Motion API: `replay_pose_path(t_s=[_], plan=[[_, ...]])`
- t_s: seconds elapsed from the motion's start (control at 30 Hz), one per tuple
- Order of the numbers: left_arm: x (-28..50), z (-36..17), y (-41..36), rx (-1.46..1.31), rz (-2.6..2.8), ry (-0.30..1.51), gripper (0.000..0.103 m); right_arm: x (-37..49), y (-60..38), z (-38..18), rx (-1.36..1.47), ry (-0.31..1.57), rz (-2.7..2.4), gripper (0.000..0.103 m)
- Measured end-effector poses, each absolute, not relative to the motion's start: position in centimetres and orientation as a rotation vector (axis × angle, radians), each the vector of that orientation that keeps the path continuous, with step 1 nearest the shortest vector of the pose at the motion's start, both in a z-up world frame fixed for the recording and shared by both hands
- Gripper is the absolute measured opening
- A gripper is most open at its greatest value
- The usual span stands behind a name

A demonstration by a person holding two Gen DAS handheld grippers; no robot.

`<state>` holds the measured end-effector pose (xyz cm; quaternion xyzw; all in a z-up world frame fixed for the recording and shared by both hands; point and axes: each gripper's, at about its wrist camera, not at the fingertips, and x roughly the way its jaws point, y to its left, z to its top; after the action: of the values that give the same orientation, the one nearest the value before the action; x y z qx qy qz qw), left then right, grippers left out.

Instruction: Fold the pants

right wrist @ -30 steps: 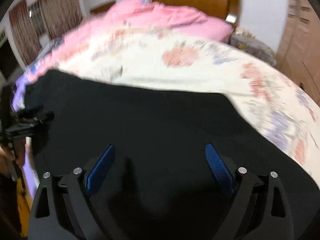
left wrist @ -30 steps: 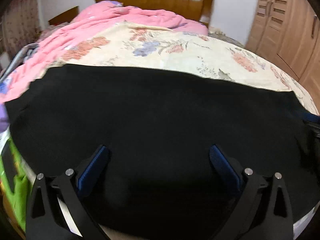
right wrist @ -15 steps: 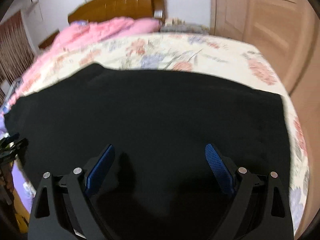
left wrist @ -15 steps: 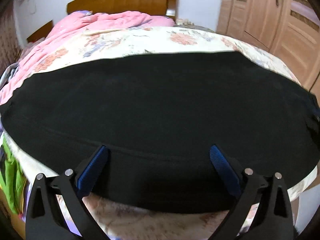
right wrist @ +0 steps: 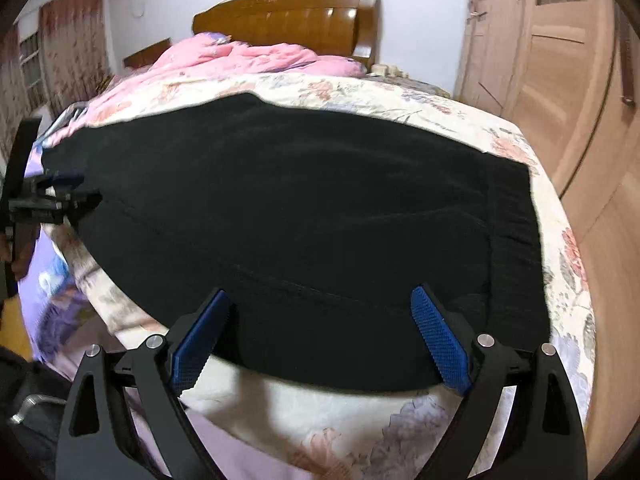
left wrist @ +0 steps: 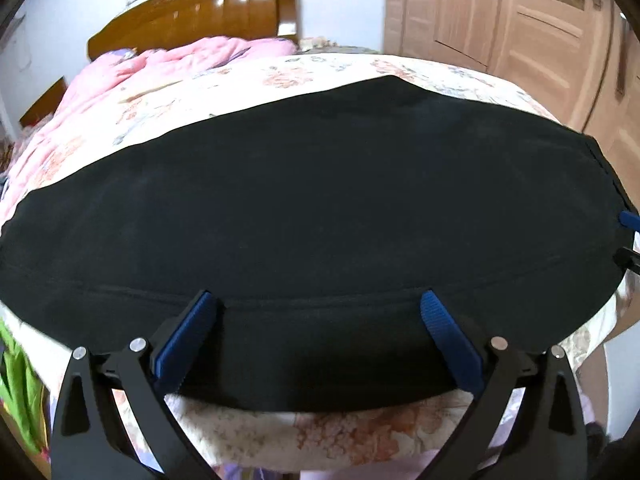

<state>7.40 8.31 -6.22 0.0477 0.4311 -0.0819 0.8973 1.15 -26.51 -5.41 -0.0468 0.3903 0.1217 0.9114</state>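
Black pants (left wrist: 312, 208) lie spread flat across the foot of a bed, folded lengthwise, with the waistband (right wrist: 516, 240) at the right end. My left gripper (left wrist: 318, 300) hovers open over the near edge of the pants, nothing between its blue pads. My right gripper (right wrist: 322, 294) is also open above the near edge, close to the waistband end, holding nothing. In the right wrist view the left gripper (right wrist: 52, 198) shows at the far left by the pants' leg end. A blue pad of the right gripper (left wrist: 629, 219) peeks in at the right edge of the left wrist view.
The bed carries a cream floral sheet (left wrist: 360, 432) and a pink quilt (right wrist: 248, 56) bunched toward the wooden headboard (right wrist: 296, 16). Wooden wardrobe doors (left wrist: 520, 24) stand to the right. Green cloth (left wrist: 20, 392) lies low at the left. Curtains (right wrist: 68, 52) hang at the far left.
Both grippers have pulled back toward the foot of the bed, so the pants' near edge and the sheet's front now show under the fingers. Both stayed open.
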Motion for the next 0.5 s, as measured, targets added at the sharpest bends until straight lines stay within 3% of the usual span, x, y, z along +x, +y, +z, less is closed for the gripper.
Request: replay_pose_path(t_s=[0.2, 0.37, 0.5], plan=[[12.2, -1.2, 3.0, 0.168, -0.293, 0.817, 0.101, 6.9, -27.2, -1.8, -0.115, 0.779, 0.228, 0.089], [22.1, -2.3, -1.4, 0.164, -0.363, 0.894, 0.101, 16.4, -28.8, -2.9, 0.015, 0.943, 0.181, 0.089], [27.8, -5.2, -2.9, 0.193, -0.336, 0.947, 0.102, 18.3, -29.6, -6.1, 0.025, 0.98, 0.146, 0.097]])
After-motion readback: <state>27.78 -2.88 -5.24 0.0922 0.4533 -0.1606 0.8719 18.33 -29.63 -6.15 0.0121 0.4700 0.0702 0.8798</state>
